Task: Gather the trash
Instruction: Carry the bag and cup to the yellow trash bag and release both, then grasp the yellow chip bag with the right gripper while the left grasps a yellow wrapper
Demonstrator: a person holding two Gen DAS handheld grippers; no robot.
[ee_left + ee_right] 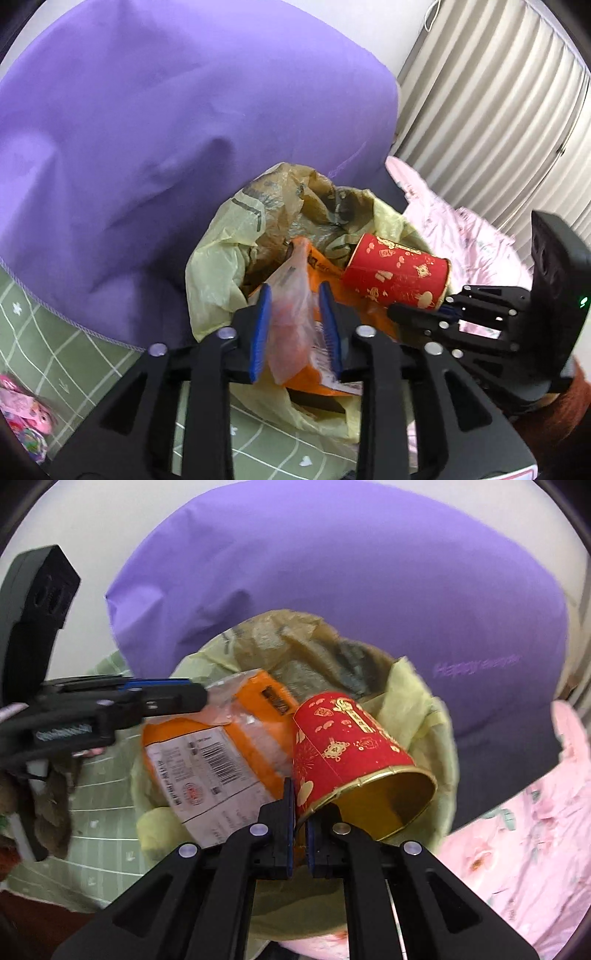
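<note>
Two grippers are working over the yellow plastic bin liner (424, 701): left gripper (295, 325) pinching an orange courier packet (229, 746), right gripper (300, 812) clamping a red paper cup's (347, 746) rim. Crowding could snag the liner, spilling either.

Both wrist views look down, close, into the yellow plastic trash bag (214, 266) (417, 686); each shows the other gripper, left (199, 698), right (397, 310).
</note>
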